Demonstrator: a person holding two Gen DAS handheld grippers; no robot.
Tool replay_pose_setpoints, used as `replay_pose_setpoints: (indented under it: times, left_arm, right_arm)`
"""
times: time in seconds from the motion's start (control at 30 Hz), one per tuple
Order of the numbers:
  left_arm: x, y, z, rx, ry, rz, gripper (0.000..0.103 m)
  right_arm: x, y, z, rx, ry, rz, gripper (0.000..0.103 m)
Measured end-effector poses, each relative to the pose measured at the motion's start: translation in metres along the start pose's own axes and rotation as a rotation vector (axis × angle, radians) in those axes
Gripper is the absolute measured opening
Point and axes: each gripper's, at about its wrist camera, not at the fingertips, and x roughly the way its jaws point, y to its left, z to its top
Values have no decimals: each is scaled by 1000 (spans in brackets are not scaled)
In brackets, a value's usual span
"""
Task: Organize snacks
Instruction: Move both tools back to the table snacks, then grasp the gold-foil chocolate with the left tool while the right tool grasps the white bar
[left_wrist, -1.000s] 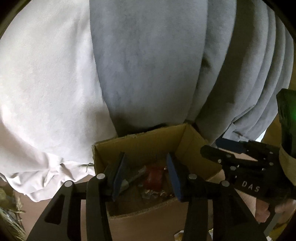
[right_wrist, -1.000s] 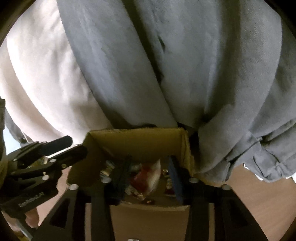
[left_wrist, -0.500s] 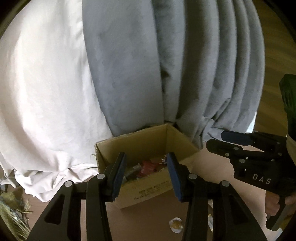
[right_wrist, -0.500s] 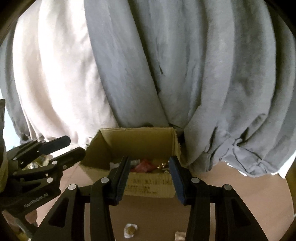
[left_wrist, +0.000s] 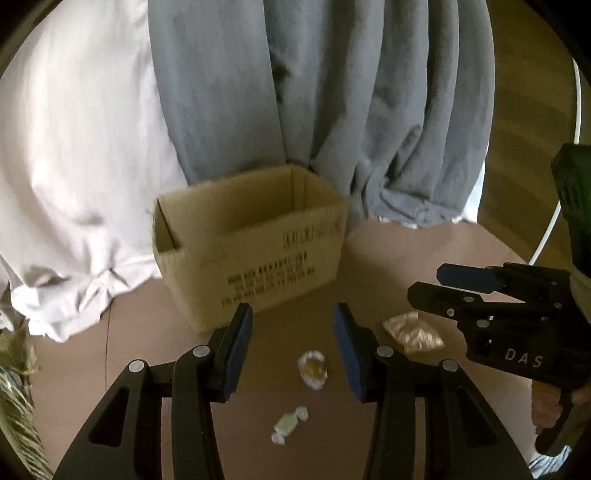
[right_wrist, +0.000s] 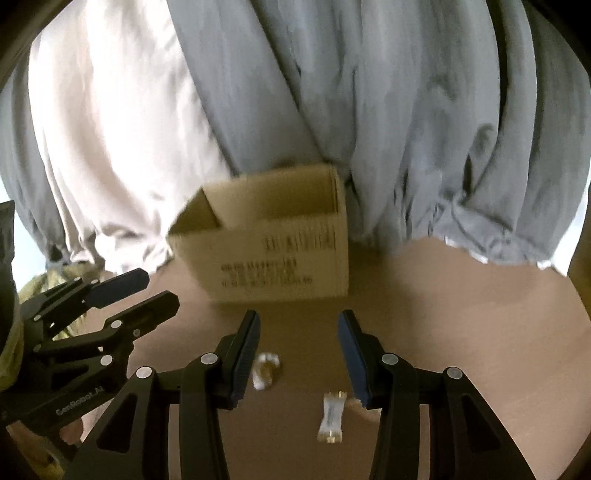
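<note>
the cardboard box (left_wrist: 255, 243) stands on the brown tabletop (left_wrist: 406, 258) with its top open and dark printed lines on the near wall; its back edge sits against the hanging grey cloth (left_wrist: 314, 92), with a pale cloth (left_wrist: 81, 129) bunched to its left. from both wrist views its inside is hidden by the near wall, so what it holds cannot be told.

in front of the box, loose snacks lie on the table. a round candy in a white wrapper (left_wrist: 312, 369) rests between and just below the left gripper's fingertips, a twist-wrapped candy (left_wrist: 289, 424) lies nearer the camera, and a crinkled golden packet (left_wrist: 413, 331) sits to the right, just beside the other gripper. in the right wrist view the round candy (right_wrist: 266, 369) shows close to the left finger, and a small oblong wrapped sweet (right_wrist: 331, 417) lies near the right finger — neither is touched.

the left gripper (left_wrist: 293, 347) hovers above the table with its blue-padded fingers spread wide, holding nothing. the right gripper (right_wrist: 298, 354) is likewise wide apart and has nothing in it; in the left wrist view it appears at the right side (left_wrist: 436, 282), fingers parted, above the golden packet.

at the far left edge some dry, straw-like stuff (left_wrist: 14, 376) shows, too blurred to name.
</note>
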Motion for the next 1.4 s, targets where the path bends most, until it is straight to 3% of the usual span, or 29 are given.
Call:
replay_pose_setpoints:
  times: [0.27,0.57,1.13,1.4]
  left_arm:
    - [14,-10,-38,29,97,-17,45]
    - [44,-13,-59,12,189,-54,44]
    - [118,-11,-59,-56,297,-110,39]
    - [141,-14,-59,-60,339,-89,39]
  right_arm:
    - [9,-5,-39,36,107,6,45]
    - [35,-16,-77,104,243,45,45]
    - [79,-32,-88,119,274,-16,40]
    - [90,-31,-88,88,283,-45,35]
